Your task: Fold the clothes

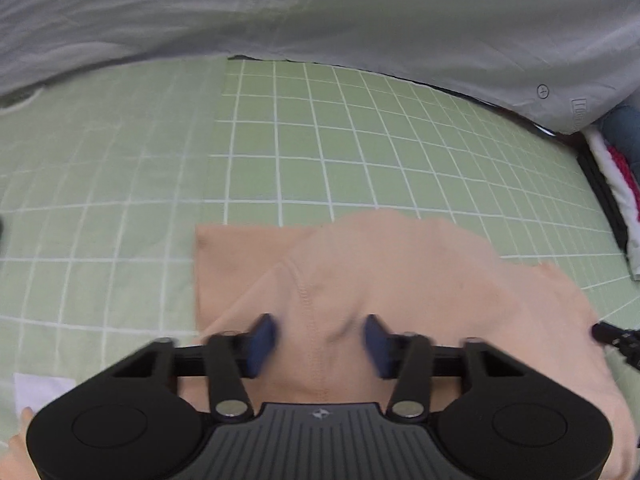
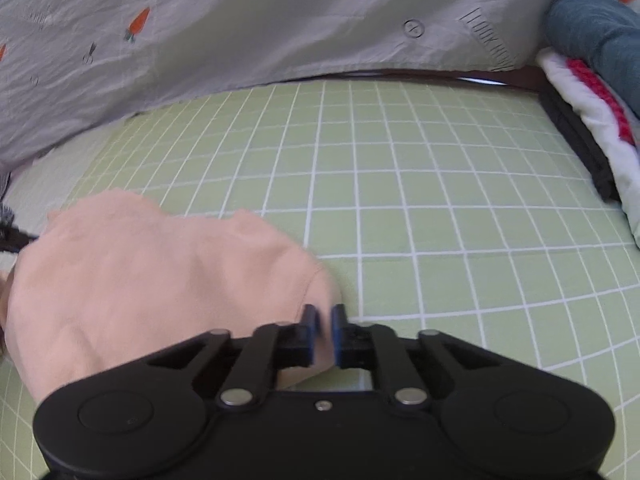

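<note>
In the lower half of both frames, the peach garment (image 1: 360, 280) lies crumpled on the green gridded bed sheet (image 1: 360, 140). The right claw (image 2: 325, 326) is clenched on the garment's lower-right edge. The left claw (image 1: 320, 344) straddles a raised seam ridge running away from it, pads visibly apart, not yet pinching.

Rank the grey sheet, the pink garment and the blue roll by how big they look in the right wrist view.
1. Grey sheet
2. Pink garment, though nearness inflates it
3. Blue roll, partly cut off by the frame
</note>
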### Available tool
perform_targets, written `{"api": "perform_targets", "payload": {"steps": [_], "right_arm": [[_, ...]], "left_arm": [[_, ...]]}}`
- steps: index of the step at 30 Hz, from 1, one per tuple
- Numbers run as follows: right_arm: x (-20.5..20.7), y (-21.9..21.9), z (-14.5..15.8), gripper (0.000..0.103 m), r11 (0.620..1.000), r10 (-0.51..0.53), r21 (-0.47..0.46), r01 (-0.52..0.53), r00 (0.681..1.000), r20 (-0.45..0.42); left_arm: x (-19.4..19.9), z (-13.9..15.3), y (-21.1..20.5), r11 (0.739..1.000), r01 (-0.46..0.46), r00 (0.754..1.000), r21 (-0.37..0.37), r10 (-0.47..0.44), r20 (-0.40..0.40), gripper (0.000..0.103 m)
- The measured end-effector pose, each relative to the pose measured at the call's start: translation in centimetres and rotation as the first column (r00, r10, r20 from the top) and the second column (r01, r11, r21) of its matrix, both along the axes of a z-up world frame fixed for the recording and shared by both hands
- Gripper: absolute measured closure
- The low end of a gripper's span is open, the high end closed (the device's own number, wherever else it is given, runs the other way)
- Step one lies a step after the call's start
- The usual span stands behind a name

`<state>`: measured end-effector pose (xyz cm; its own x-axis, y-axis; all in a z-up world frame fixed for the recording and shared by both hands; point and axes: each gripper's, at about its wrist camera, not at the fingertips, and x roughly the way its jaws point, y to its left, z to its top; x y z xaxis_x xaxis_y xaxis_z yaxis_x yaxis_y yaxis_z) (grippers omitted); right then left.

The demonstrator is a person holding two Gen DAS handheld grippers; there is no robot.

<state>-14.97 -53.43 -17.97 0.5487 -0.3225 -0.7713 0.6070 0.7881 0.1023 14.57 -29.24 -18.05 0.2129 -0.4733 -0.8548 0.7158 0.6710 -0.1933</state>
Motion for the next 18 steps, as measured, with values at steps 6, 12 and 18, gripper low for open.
{"api": "perform_targets", "payload": {"steps": [6,12,18], "right_arm": [[-1.0,0.2,2.4,0.101,0.995,-0.023,-0.091,0.03,0.997,0.073],[-2.5,0.6,9.0,0.102,0.969,-0.016,-0.237,0.069,0.976,0.218],[1.0,-2.9,17.3,0.102,0.909,0.075,-0.406,0.099,0.917,0.392]], "left_arm": [[-0.9,2.1,2.4,0.988,-0.114,0.993,-0.103,0.114,-0.006,0.096],[-3.2,9.3,4.5,0.954,-0.163,0.973,-0.251,0.198,0.122,0.097],[0.1,18.8,1.3,0.885,-0.082,0.928,-0.459,0.236,0.29,0.096]]}}
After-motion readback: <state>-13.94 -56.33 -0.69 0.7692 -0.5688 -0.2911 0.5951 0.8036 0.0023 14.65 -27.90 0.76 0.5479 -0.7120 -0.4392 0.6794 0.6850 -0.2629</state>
